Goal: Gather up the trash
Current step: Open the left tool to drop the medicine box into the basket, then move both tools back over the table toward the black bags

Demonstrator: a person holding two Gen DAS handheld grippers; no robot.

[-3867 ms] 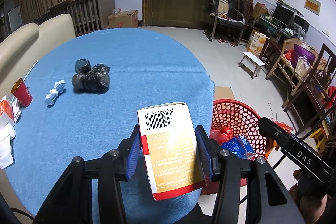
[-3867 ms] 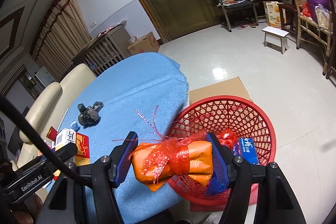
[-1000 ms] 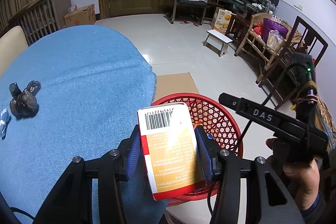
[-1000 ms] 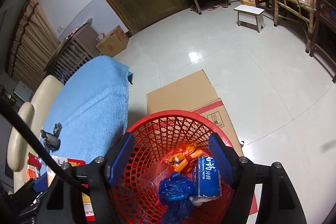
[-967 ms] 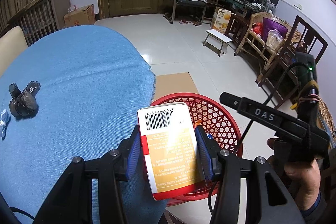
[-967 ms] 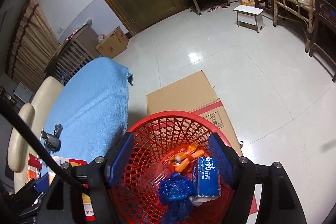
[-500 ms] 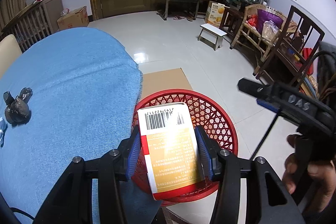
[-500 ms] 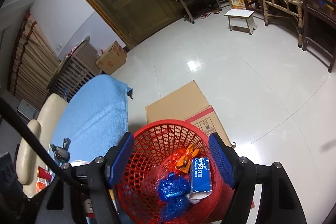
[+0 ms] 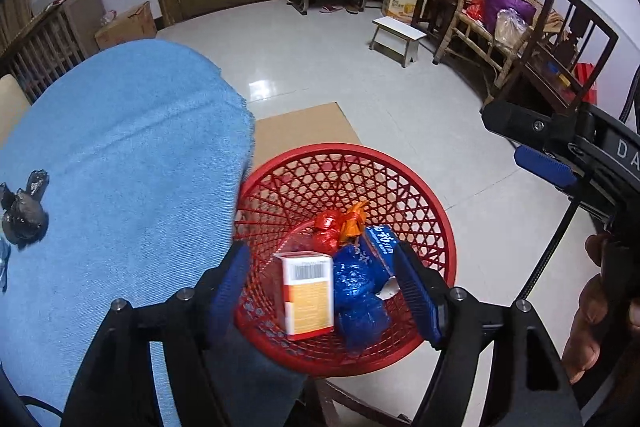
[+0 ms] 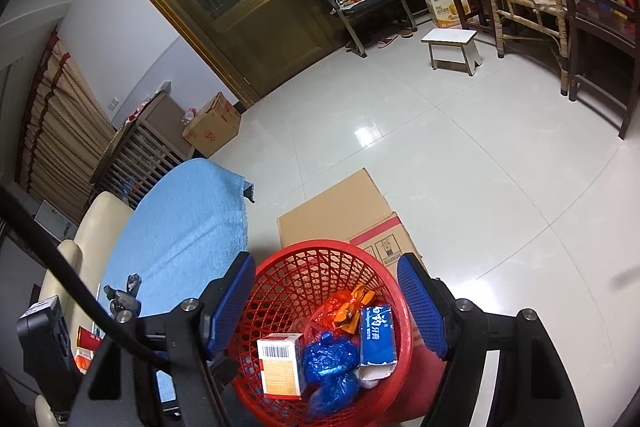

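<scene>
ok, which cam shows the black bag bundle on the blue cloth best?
Left wrist: the black bag bundle lies unobstructed on the blue cloth, though near the frame edge. Right wrist shows it smaller, partly behind the cable.

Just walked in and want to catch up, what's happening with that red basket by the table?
A person with a gripper in each hand is clearing trash from the blue-clothed table into the red plastic mesh basket. The left gripper has just been opening, and the white and orange carton with a barcode now lies in the basket beside blue wrappers. The right gripper hangs open and empty above it. A black crumpled bag remains on the table.
</scene>
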